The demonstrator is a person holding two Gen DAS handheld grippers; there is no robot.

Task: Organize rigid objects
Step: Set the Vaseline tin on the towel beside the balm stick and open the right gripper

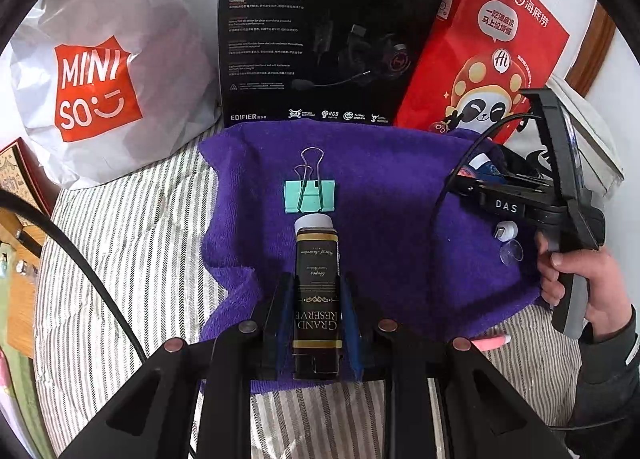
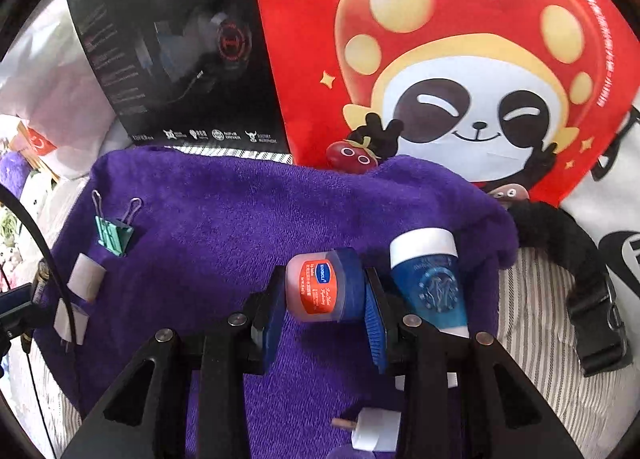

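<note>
My left gripper [image 1: 317, 291] is shut on a dark "Grand Reserve" tube [image 1: 317, 299] with a white cap, over the purple towel [image 1: 400, 219]. A green binder clip [image 1: 310, 195] lies just beyond the tube's cap. My right gripper [image 2: 326, 291] is shut on a small pink Vaseline jar [image 2: 320, 285] with a blue lid, held sideways over the towel [image 2: 220, 219]. A blue tube [image 2: 430, 283] with a white cap lies just right of the jar. The clip also shows at the towel's left in the right wrist view [image 2: 114, 231]. The right gripper shows in the left wrist view [image 1: 464, 179].
A white Miniso bag [image 1: 108, 71], a black headset box [image 1: 320, 31] and a red panda bag [image 1: 480, 51] stand behind the towel. A white suction hook [image 1: 506, 239] lies at the towel's right. A black strap with buckle [image 2: 592, 299] lies right. Striped bedding [image 1: 132, 243] surrounds the towel.
</note>
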